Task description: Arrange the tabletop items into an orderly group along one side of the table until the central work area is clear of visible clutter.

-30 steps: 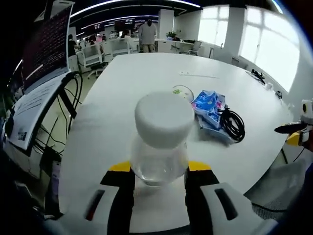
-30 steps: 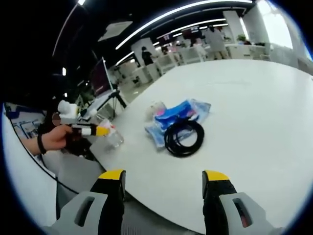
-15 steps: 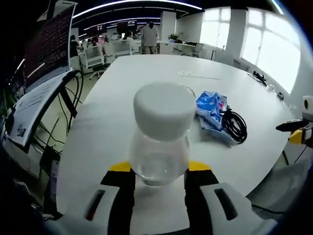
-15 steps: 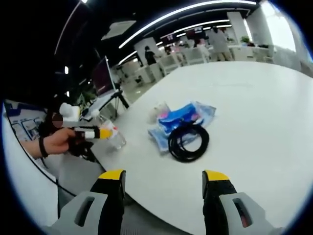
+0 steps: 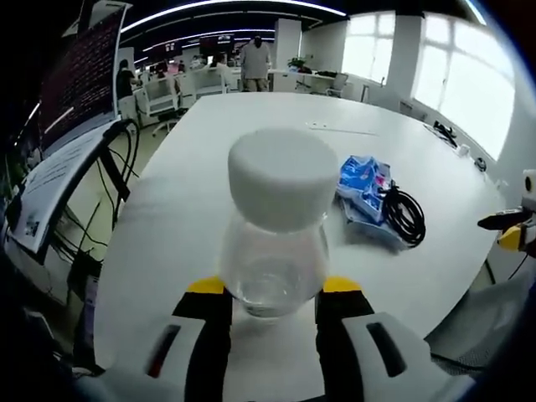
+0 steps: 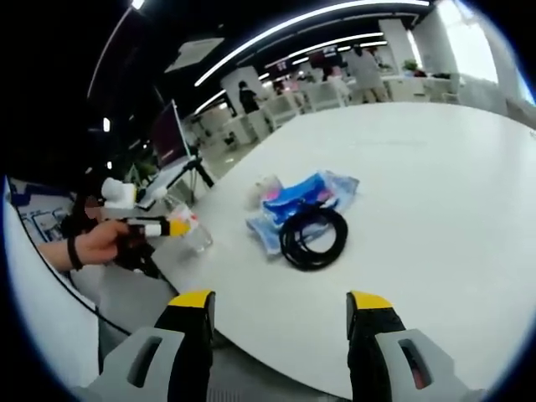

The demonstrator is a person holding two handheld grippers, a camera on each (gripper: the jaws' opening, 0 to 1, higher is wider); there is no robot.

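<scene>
A clear jar (image 5: pixel 274 260) with a white lid (image 5: pixel 282 177) stood upright between the jaws of the left gripper (image 5: pixel 272 295), which were closed against its lower sides, near the edge of the white table (image 5: pixel 243 126). Farther in on the table lay a blue packet (image 5: pixel 360 182) with a coiled black cable (image 5: pixel 405 216) resting against it. The right gripper (image 6: pixel 280 306) hung off the table edge, jaws wide apart and holding nothing, well apart from jar and packet.
</scene>
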